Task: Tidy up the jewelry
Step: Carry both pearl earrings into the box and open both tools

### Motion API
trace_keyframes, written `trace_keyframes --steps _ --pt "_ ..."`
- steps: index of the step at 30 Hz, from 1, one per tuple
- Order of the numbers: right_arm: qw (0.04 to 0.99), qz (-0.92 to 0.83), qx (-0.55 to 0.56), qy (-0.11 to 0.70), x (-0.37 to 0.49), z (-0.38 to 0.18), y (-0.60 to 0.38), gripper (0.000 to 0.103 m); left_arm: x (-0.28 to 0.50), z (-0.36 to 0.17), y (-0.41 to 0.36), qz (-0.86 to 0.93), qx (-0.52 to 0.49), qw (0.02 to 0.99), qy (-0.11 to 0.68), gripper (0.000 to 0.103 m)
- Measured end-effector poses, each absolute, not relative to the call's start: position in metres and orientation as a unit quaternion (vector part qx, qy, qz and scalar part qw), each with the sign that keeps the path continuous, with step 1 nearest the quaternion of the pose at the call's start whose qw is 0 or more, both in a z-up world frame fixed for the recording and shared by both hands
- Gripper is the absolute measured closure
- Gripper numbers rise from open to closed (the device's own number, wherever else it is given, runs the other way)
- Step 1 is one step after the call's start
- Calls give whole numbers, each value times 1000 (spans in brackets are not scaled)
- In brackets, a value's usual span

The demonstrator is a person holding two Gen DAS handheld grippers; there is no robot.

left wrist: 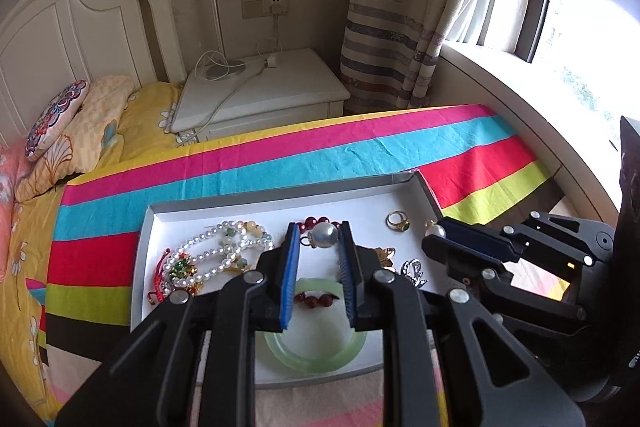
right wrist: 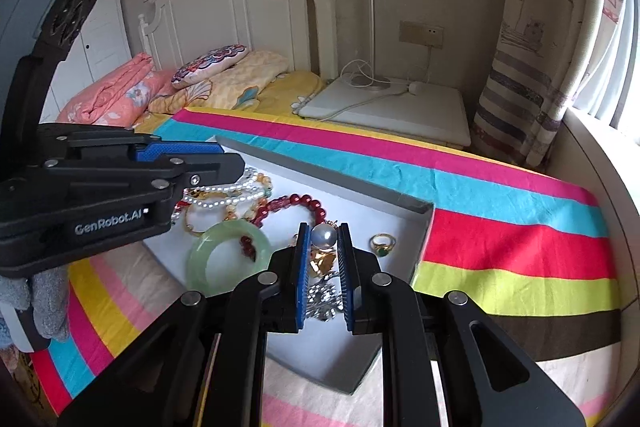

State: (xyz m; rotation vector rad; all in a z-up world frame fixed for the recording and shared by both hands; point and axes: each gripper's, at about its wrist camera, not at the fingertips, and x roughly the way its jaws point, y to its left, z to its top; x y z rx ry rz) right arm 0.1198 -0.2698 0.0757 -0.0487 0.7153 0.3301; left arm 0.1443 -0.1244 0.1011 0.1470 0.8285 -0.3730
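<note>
A white tray (left wrist: 424, 187) with a grey rim lies on a striped cloth (left wrist: 280, 155). It holds a pearl necklace (left wrist: 216, 251), a red bead bracelet (right wrist: 296, 203), a green jade bangle (right wrist: 224, 259), a gold ring with a green stone (left wrist: 398, 221) and a silver brooch (left wrist: 414, 271). My left gripper (left wrist: 320, 233) hangs over the tray, shut on a large pearl earring (left wrist: 325, 235). My right gripper (right wrist: 324, 233) is shut on a second pearl earring (right wrist: 324, 237). In the left wrist view the right gripper (left wrist: 436, 230) is over the tray's right end. In the right wrist view the left gripper (right wrist: 230, 159) is above the necklace.
A white nightstand (left wrist: 280, 87) with a lamp base and cable stands behind the cloth. Pillows (left wrist: 72, 123) and a white headboard (right wrist: 240, 3) are at the left. A window sill (left wrist: 520, 87) and a curtain (left wrist: 400, 27) are at the right. A gloved hand (right wrist: 48, 303) holds the left gripper.
</note>
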Motion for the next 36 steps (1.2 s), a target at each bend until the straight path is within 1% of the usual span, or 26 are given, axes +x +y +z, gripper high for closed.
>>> trace_keyframes --steps 8,15,28,29,30,31,32,33,34,35,36 --pt "911 137 -44 386 152 56 -279 88 187 75 -159 -187 51 878 437 84" --pt "903 145 -76 397 153 39 -272 88 213 42 -161 -182 31 861 474 84" --pt "903 153 -54 399 157 34 -275 87 219 35 -181 -187 39 859 475 83" --pt "903 153 -50 398 157 35 -276 87 219 35 -180 -183 41 860 475 81" --pt "904 151 -46 398 157 36 -277 85 219 35 -179 -182 41 861 473 73" --pt "904 150 -42 398 157 37 -279 83 218 37 -177 -180 38 864 469 69" --pt "904 150 -38 398 156 39 -280 77 217 39 -174 -177 34 867 463 58" --pt "905 149 -38 398 156 41 -280 69 216 43 -171 -175 27 872 457 49" --pt "905 148 -40 397 154 42 -281 65 215 48 -167 -175 20 876 449 46" --pt "905 147 -43 396 153 44 -281 56 213 53 -163 -176 15 880 442 42" --pt "907 146 -46 393 151 47 -281 53 211 60 -159 -176 10 884 433 37"
